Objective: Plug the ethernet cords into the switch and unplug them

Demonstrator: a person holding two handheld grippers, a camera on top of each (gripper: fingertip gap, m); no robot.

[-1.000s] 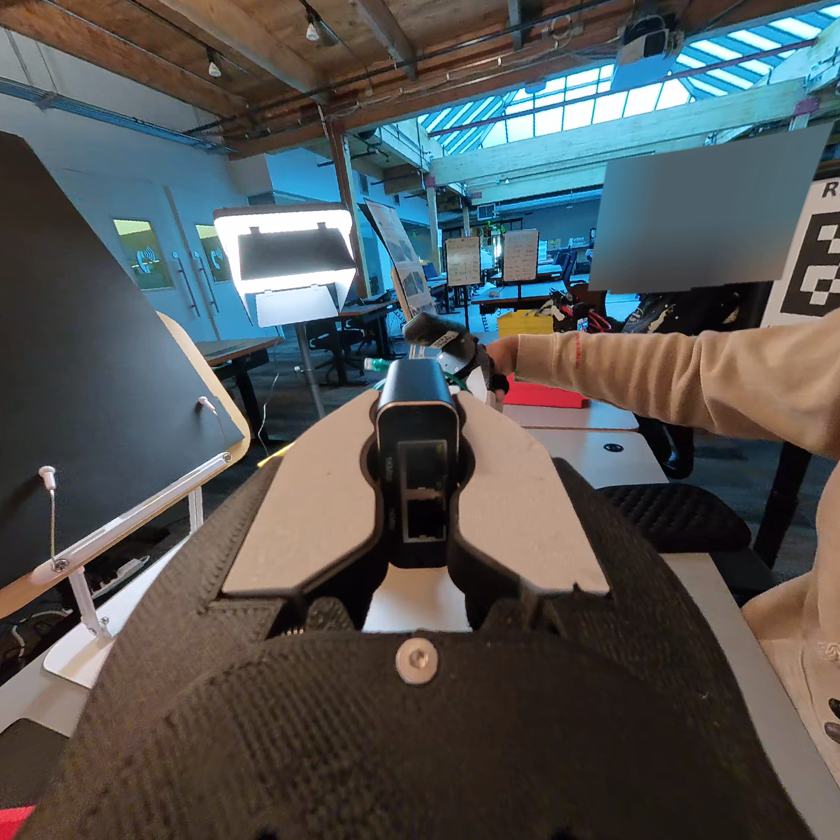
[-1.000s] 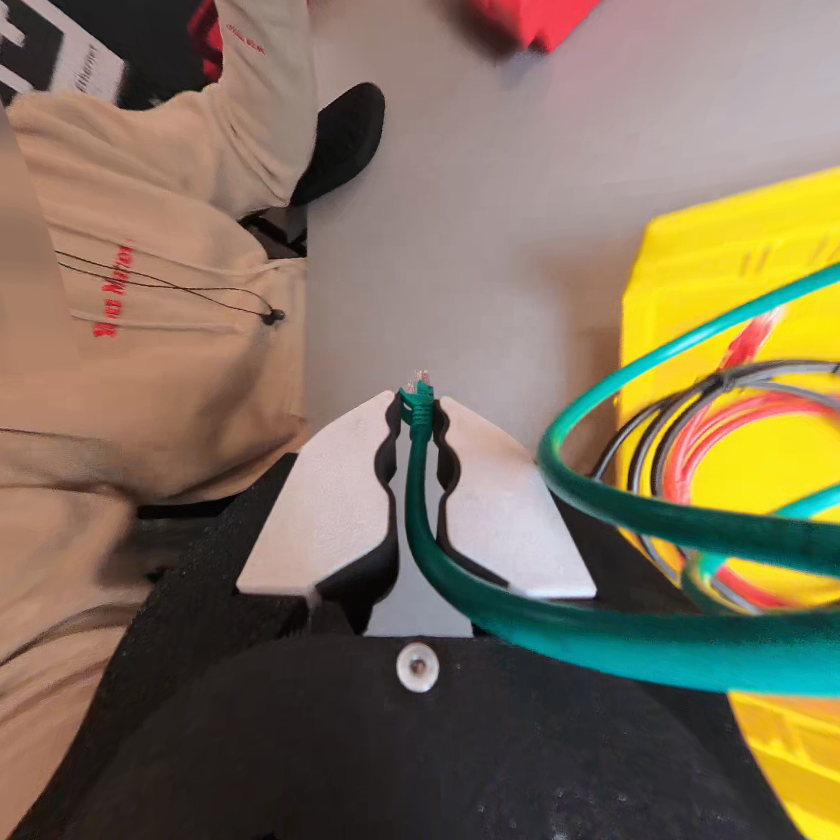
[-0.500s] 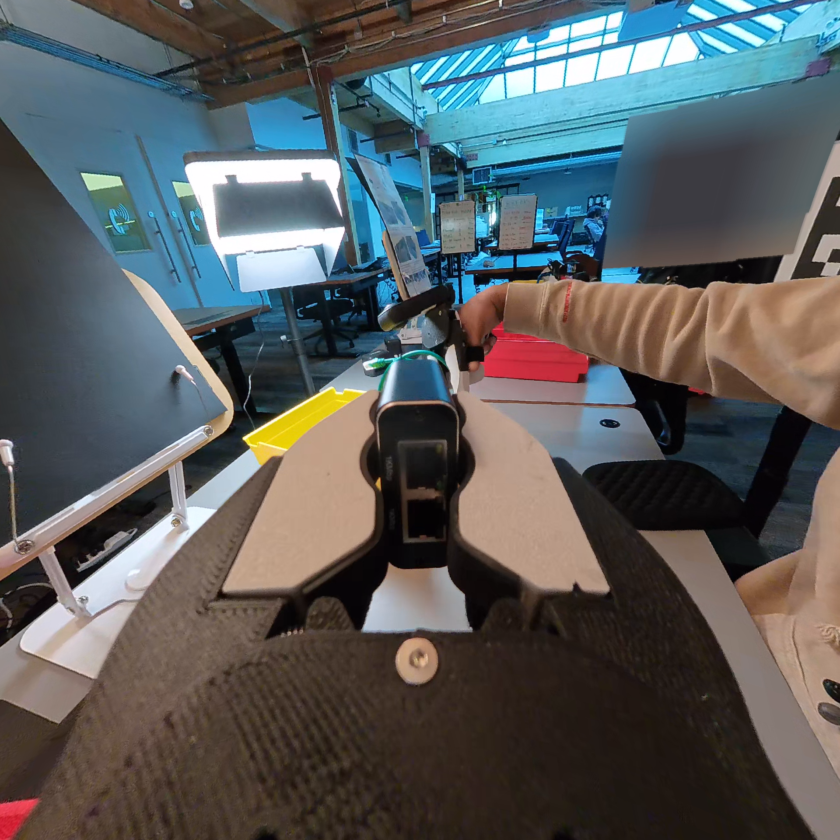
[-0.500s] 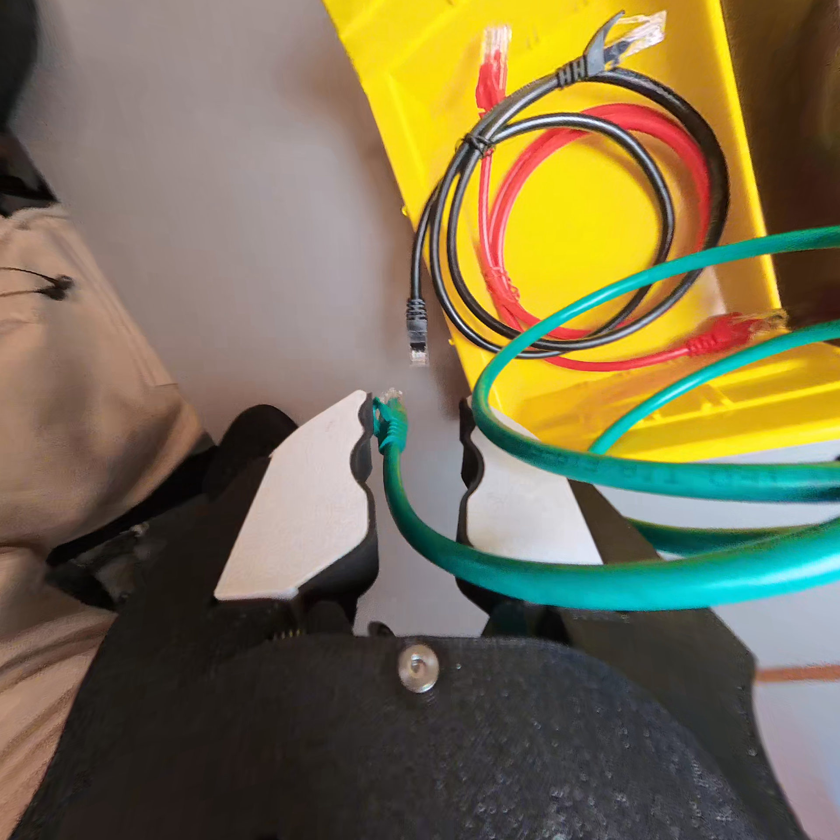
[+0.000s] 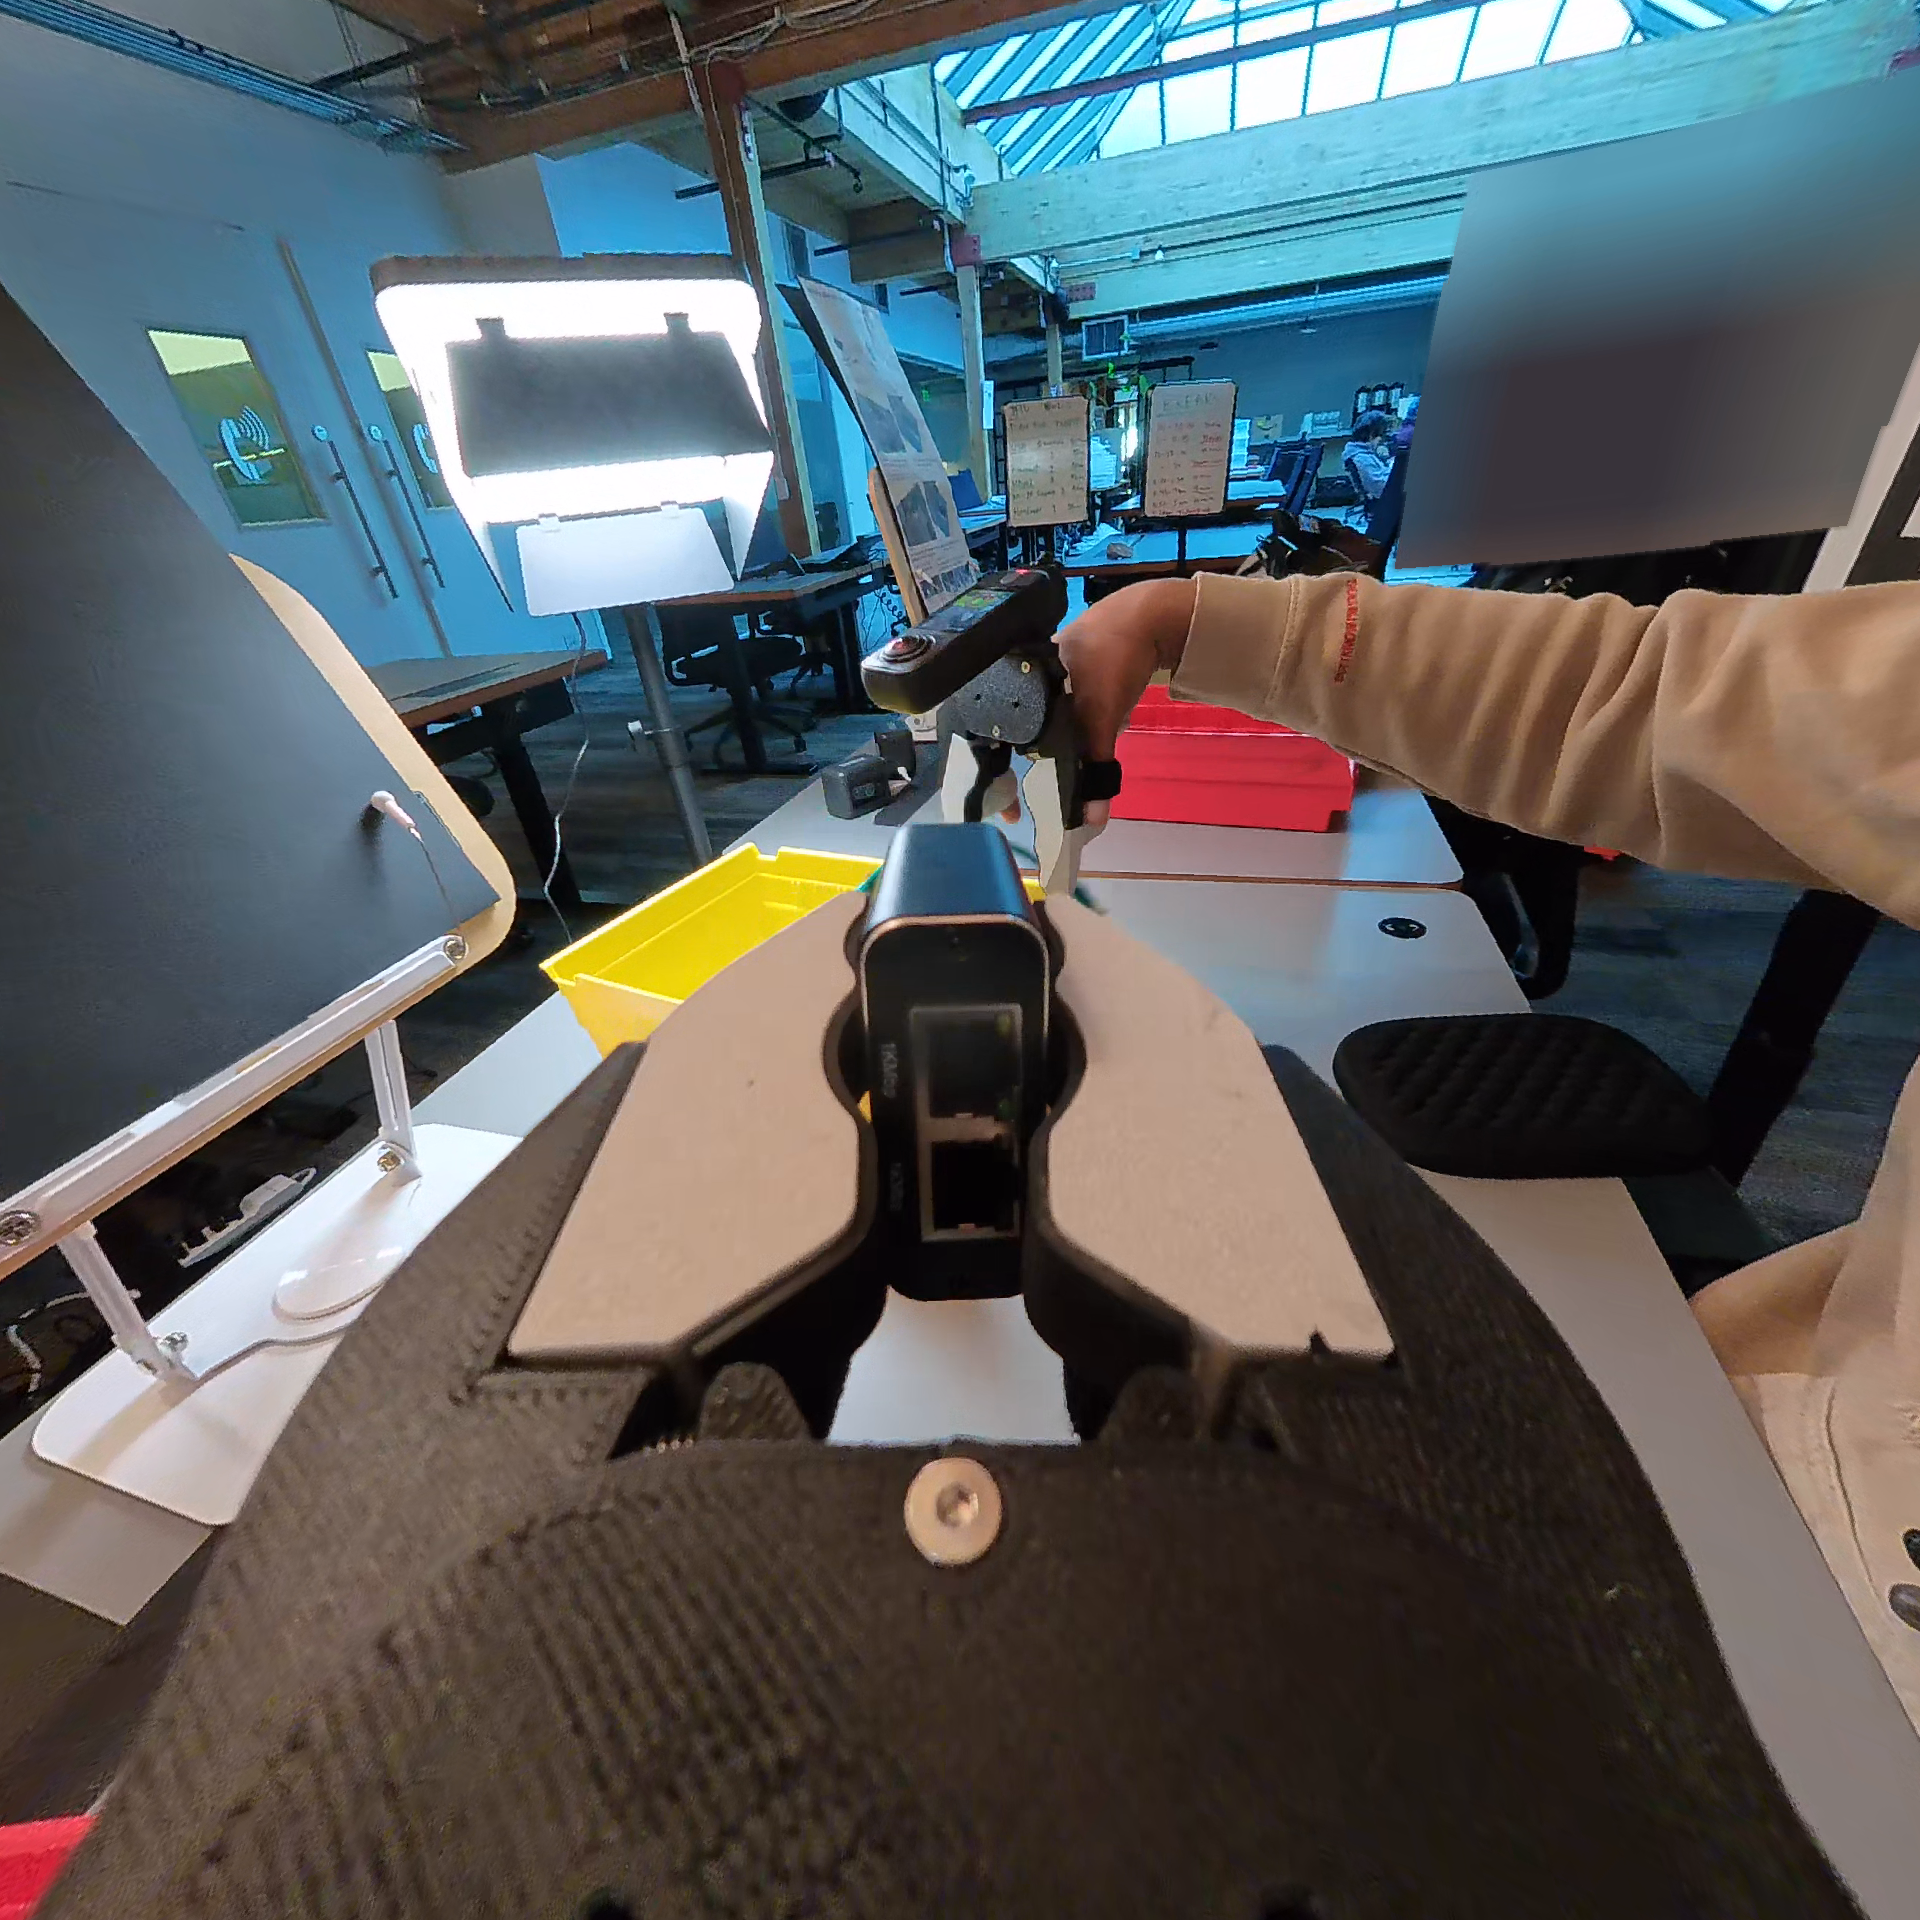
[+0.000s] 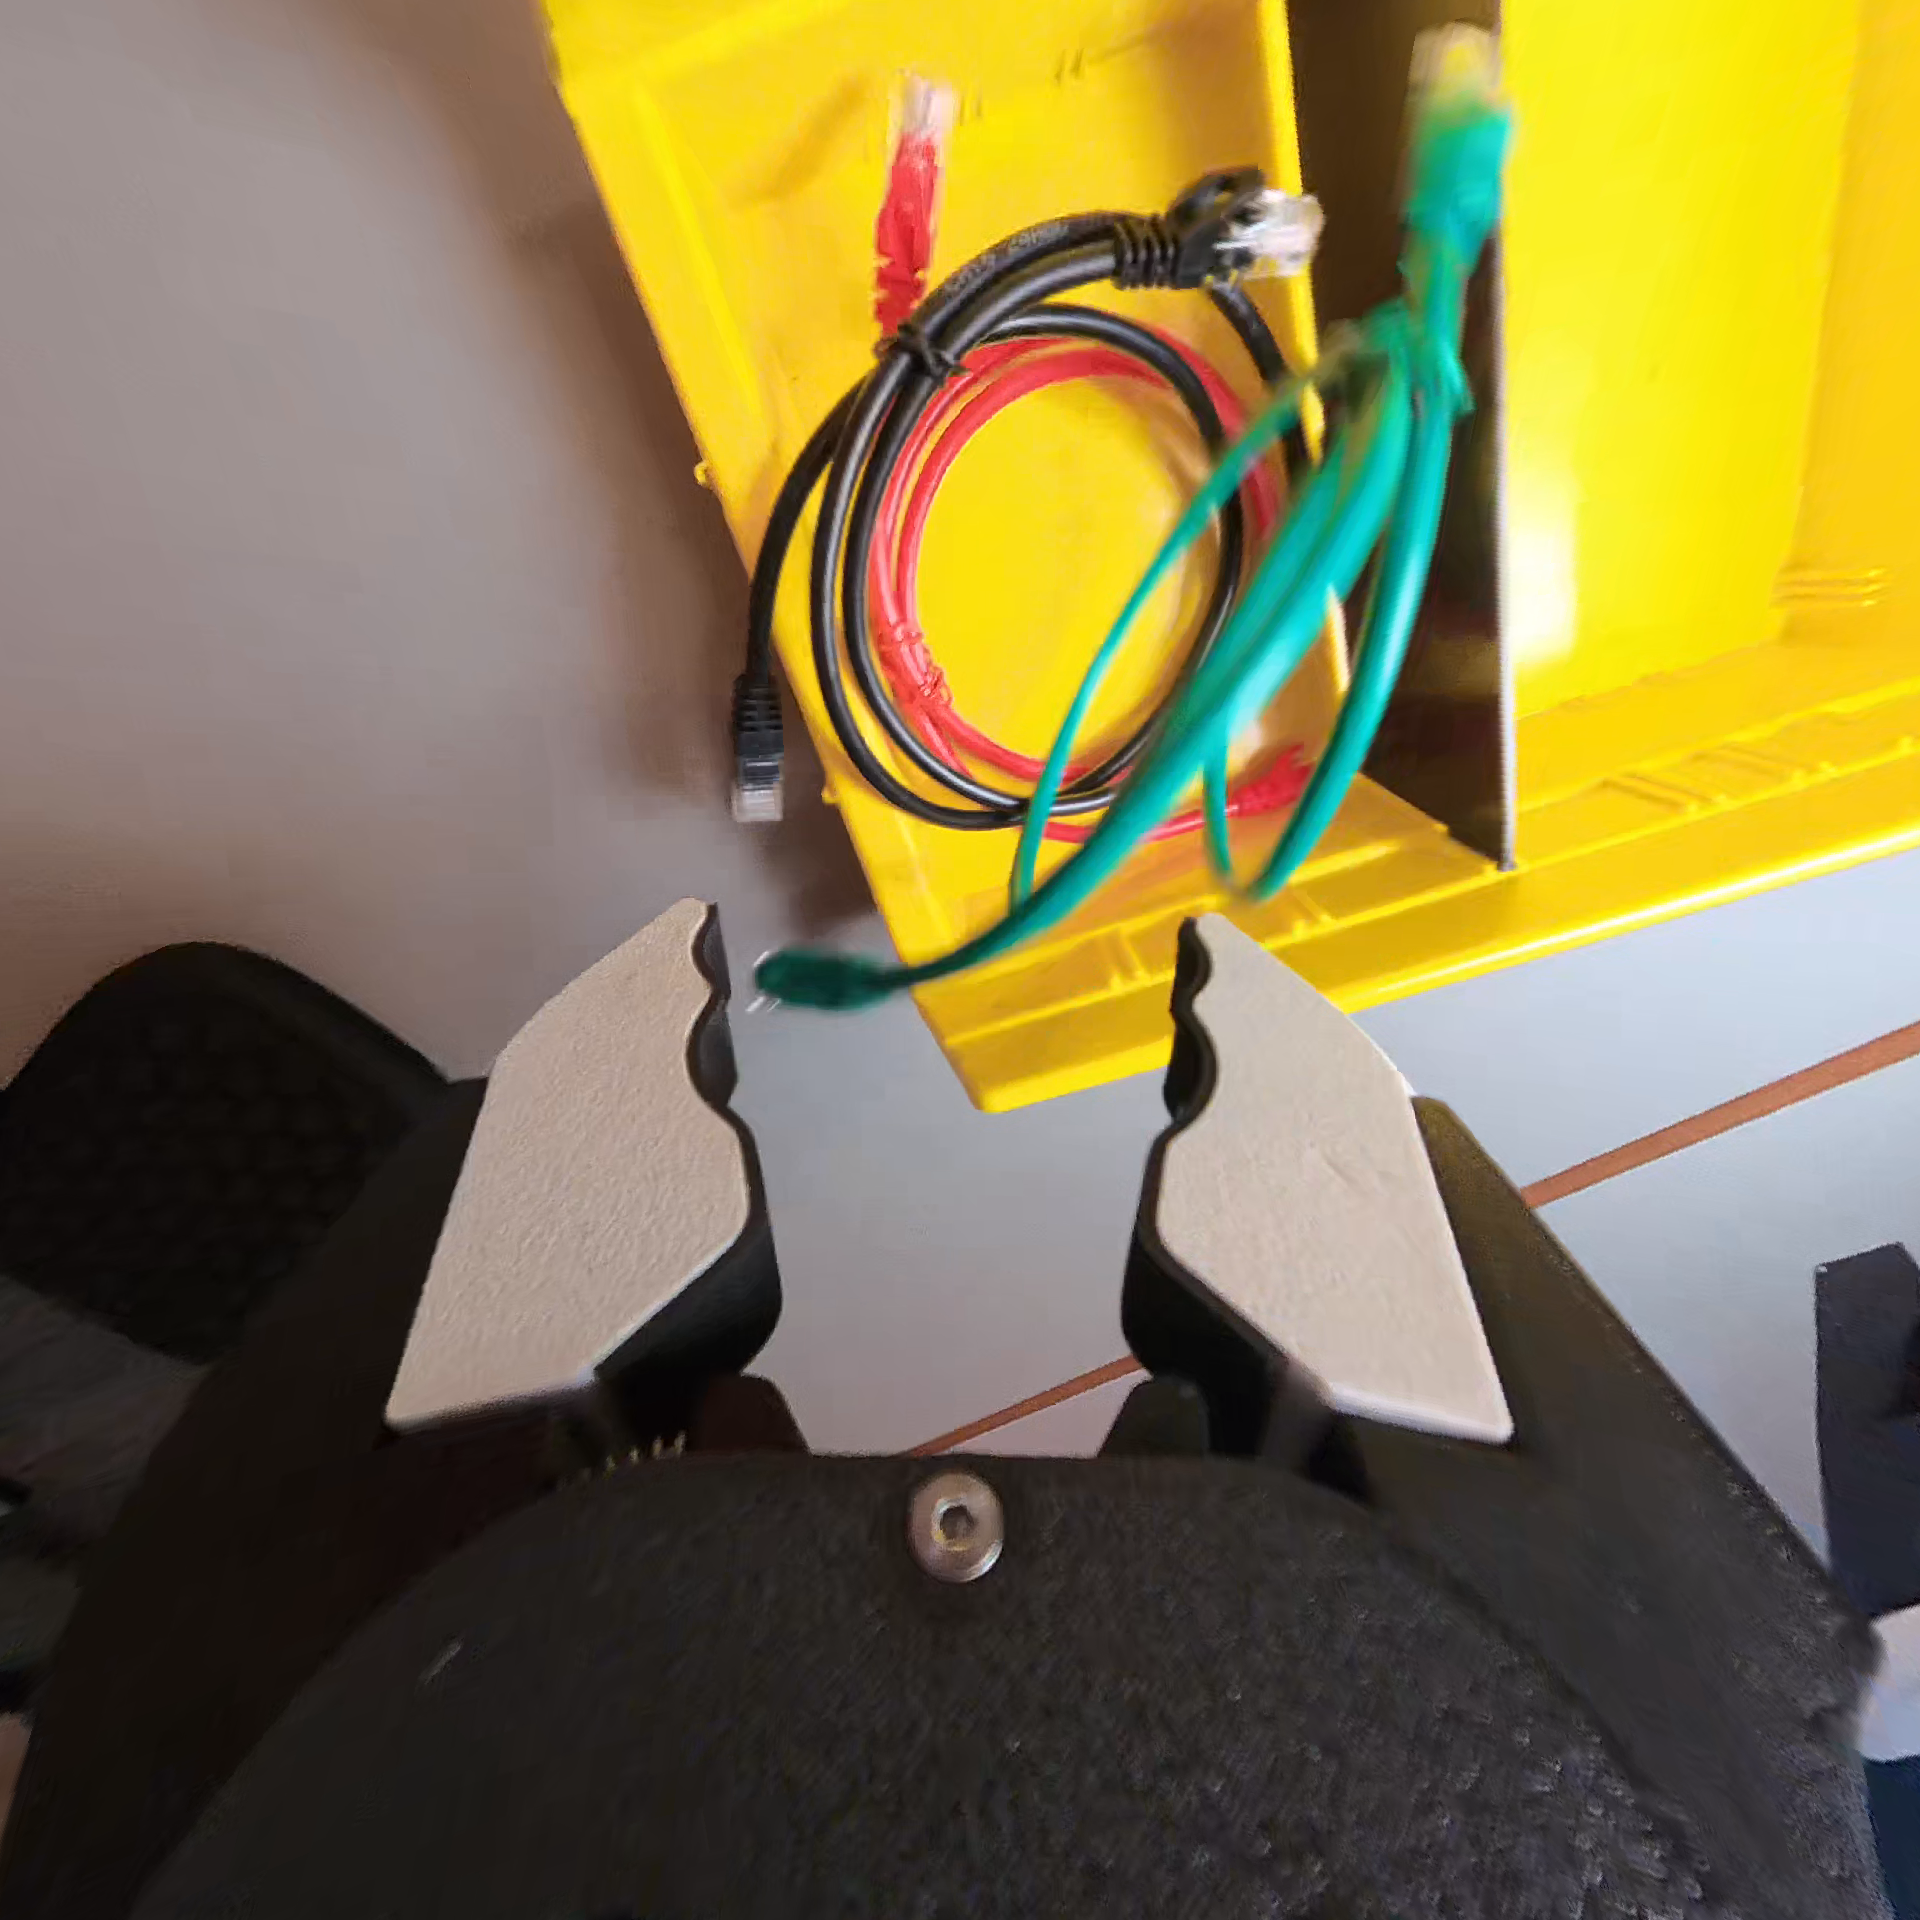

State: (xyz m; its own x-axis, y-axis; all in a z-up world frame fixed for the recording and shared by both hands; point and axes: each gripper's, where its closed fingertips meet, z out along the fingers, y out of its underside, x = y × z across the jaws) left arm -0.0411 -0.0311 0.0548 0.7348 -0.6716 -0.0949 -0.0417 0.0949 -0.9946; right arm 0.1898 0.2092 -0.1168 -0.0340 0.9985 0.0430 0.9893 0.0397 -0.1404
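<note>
Meanwhile, the left claw [image 5: 951,1101] pinches the small black two-port ethernet switch [image 5: 954,1081] upright above the grey worktop [image 5: 1309,956]. The right claw [image 6: 951,997] points down with its jaws spread wide, gripping nothing. The blurred green ethernet cord [image 6: 1226,644] drapes over the yellow plastic bin [image 6: 1091,1018], one plug just beyond the bin's rim. Coiled black cord [image 6: 831,582] and red cord [image 6: 914,540] lie inside. Small print beside the switch's ports is hard to make out.

Left wrist view faces level across the room; right wrist view looks steeply down, close; both catch the yellow bin [image 5: 694,940] [image 6: 1060,520].
</note>
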